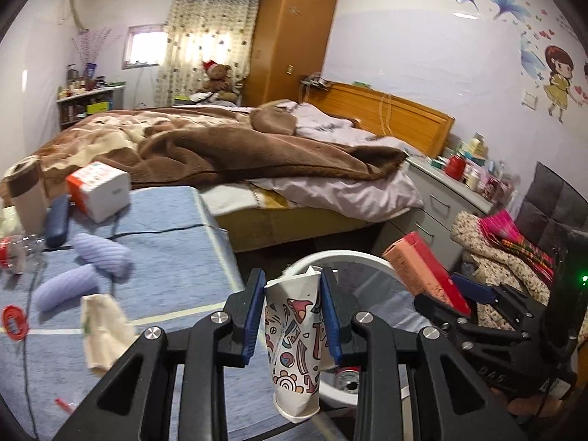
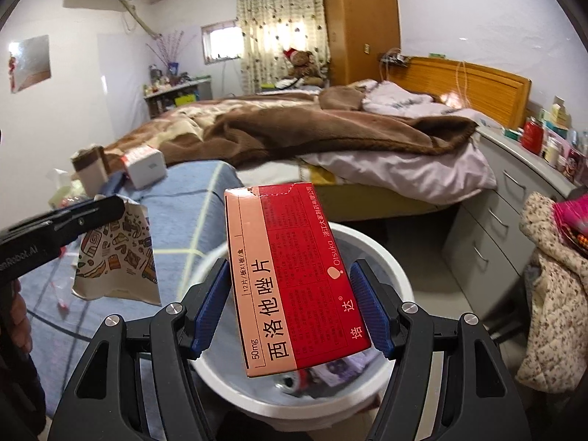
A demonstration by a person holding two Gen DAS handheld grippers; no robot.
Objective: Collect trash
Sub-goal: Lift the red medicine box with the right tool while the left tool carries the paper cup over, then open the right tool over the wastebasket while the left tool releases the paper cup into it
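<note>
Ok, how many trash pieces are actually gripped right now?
2. The crushed patterned paper cup sits in the left gripper, and the red medicine box in the right gripper, both held over the white bin.

Blue mat [image 1: 176, 257], left of frame: white box [image 1: 99, 189], 2 lilac slippers [image 1: 84, 268], crumpled paper [image 1: 103, 330]. Clear bottle [image 1: 16, 251] at far-left edge w/ red cap [image 1: 14, 321].

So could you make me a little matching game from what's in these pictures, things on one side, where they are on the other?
Things:
1. patterned paper cup
2. red medicine box
3. white bin
4. lilac slippers

Places:
A. on the blue mat
B. pinched in the left tongs
C. below both held items
D. pinched in the right tongs

Pairs: 1-B, 2-D, 3-C, 4-A
</note>
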